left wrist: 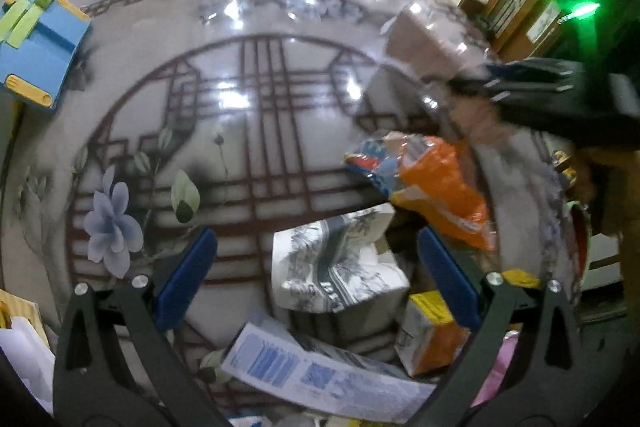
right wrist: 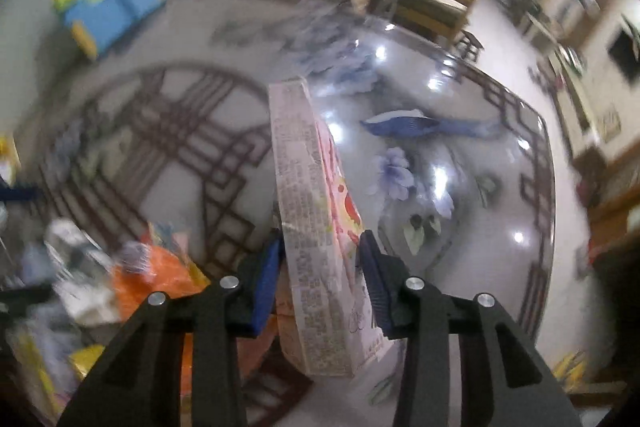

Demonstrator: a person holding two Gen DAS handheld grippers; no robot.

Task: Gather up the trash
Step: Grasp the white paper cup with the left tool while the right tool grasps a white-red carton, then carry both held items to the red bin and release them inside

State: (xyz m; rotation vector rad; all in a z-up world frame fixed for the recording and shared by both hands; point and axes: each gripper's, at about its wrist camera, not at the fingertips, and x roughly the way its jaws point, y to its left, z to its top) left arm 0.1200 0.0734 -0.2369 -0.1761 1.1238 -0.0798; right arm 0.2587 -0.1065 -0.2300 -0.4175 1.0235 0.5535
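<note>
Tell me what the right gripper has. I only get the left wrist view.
Observer: The right gripper has a tall pink carton between its pads, which look pressed on both sides.
Operator: Name any trash beyond it.
Observer: A blue wrapper lies flat on the table, apart from the carton.

Table contents, counted: one glossy patterned table point(left wrist: 280, 99); one blue toy block point(left wrist: 38, 47); one orange wrapper point(left wrist: 440, 187); one white ink-print box point(left wrist: 336, 267); one pink printed carton point(right wrist: 316, 227); one blue wrapper point(right wrist: 404, 125)
</note>
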